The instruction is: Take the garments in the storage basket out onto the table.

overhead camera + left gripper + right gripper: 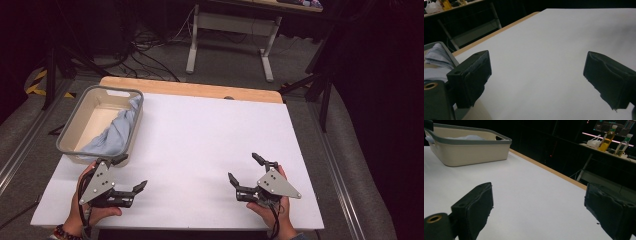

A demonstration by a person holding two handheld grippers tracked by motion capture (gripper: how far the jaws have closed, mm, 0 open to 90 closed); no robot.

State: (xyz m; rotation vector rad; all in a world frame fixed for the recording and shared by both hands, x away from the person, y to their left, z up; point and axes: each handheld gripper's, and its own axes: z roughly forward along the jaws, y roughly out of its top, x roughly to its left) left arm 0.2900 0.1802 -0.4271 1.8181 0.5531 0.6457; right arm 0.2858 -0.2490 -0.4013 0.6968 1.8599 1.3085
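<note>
A beige basket (75,125) with a grey rim stands at the table's far left, and a light blue cloth (117,132) lies bunched against its right wall. My left gripper (132,172) rests low over the white table just in front of the basket, open, with nothing between its jaws. My right gripper (243,166) is near the front right, also open and empty. The left gripper view looks past its own wide-apart gripper (539,77) to the cloth (436,57) at the left edge. In the right gripper view, the gripper (541,207) points toward the basket (466,152).
The white table top (200,140) has a wooden strip (200,89) along its far edge. Behind it stands a desk with white legs (192,45), with cables on the floor. Bottles (609,137) and a bag sit on a distant shelf.
</note>
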